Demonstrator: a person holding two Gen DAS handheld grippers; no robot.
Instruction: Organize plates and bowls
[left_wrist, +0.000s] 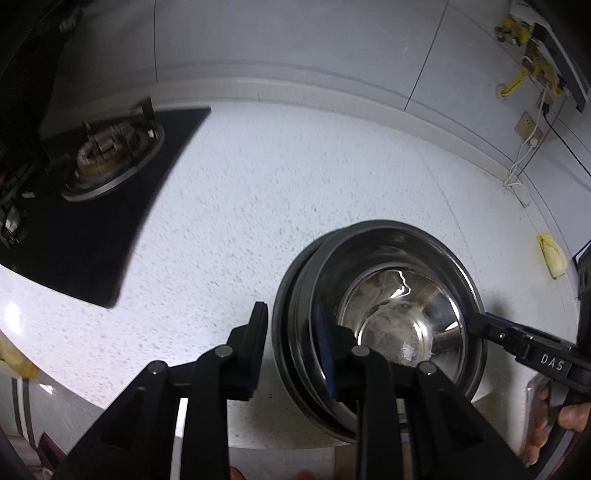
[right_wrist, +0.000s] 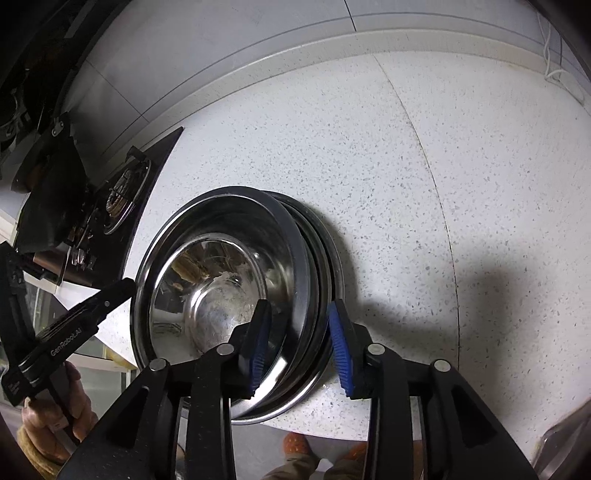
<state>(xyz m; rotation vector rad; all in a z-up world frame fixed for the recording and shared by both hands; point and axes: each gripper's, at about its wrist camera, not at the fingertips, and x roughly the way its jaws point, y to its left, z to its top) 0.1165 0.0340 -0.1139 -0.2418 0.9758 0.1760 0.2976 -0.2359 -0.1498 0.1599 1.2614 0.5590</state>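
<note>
Nested round stainless-steel bowls (right_wrist: 221, 295) sit on the white speckled stone countertop (right_wrist: 406, 184), black gas hob (left_wrist: 92, 229) at ten o'clock. Right gripper (right_wrist: 299, 350) is spread, straddling the stack's rim at three o'clock without pinching. Left gripper (left_wrist: 291, 350) is parted too, over the nine o'clock rim.

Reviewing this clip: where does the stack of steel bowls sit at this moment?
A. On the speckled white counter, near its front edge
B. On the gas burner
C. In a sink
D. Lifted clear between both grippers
A: the stack of steel bowls rests on the speckled white counter by its front edge, apart from the gas burner.
</note>
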